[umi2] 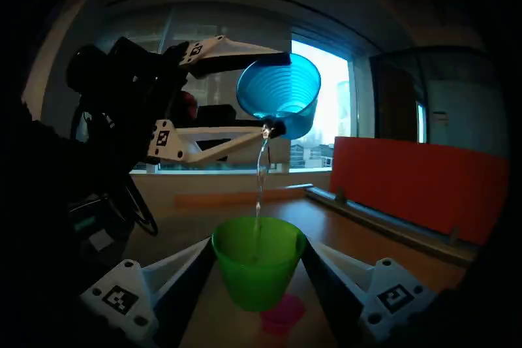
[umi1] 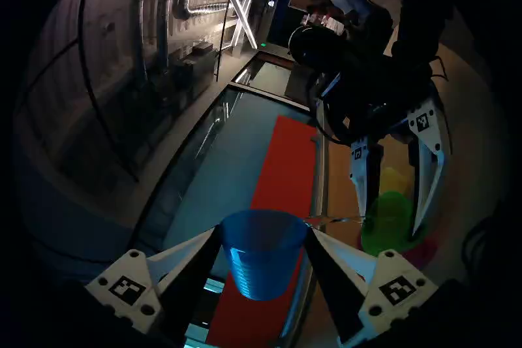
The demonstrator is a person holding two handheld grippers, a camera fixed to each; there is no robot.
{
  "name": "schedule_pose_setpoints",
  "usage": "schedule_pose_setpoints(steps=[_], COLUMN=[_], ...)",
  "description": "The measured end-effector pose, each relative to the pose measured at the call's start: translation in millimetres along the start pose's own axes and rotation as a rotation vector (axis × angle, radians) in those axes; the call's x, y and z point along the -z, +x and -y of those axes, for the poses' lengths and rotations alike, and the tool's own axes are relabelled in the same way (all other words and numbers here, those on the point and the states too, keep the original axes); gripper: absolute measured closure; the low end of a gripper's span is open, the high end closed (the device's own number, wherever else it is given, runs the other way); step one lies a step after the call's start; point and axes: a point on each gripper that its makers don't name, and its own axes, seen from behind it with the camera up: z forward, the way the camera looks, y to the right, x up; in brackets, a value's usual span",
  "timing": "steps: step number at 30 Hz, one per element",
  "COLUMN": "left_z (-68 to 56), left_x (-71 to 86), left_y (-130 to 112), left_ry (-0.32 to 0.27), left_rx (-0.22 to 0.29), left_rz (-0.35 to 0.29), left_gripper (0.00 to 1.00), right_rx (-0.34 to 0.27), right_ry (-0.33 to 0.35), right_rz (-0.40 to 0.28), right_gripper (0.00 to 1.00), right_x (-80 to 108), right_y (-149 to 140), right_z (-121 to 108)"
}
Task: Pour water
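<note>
above desk (umi2: 333, 214), left gripper (umi1: 263, 234) clenching blue cup (umi1: 264, 263), right gripper (umi2: 258, 243) clenching green cup (umi2: 258, 269), water (umi2: 261, 172) falling between

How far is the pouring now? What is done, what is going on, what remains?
Done: the left gripper holds the blue cup in its jaws, tipped above the green cup, which the right gripper grips. In hand: a thin water stream falls from the blue rim into the green cup. Left: finish the pour and right the blue cup; how full either cup is, I cannot tell.
</note>
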Motion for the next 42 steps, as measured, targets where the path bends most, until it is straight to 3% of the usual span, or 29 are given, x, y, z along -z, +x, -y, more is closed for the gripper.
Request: schedule_pose_setpoints(steps=[9, 42], left_z=[4.1, -1.6], left_x=[1.2, 0.5], left_y=[4.6, 6.2], left_ry=[-0.004, -0.012], left_rx=[-0.032, -0.147], left_rz=[-0.003, 0.002], left_gripper=[0.11, 0.11], right_rx=[0.002, 0.006], right_ry=[-0.001, -0.01], right_rz=[-0.005, -0.007], right_gripper=[0.09, 0.09], right_x=[0.4, 1.1], right_y=[2.6, 4.2], right_z=[0.7, -2.0])
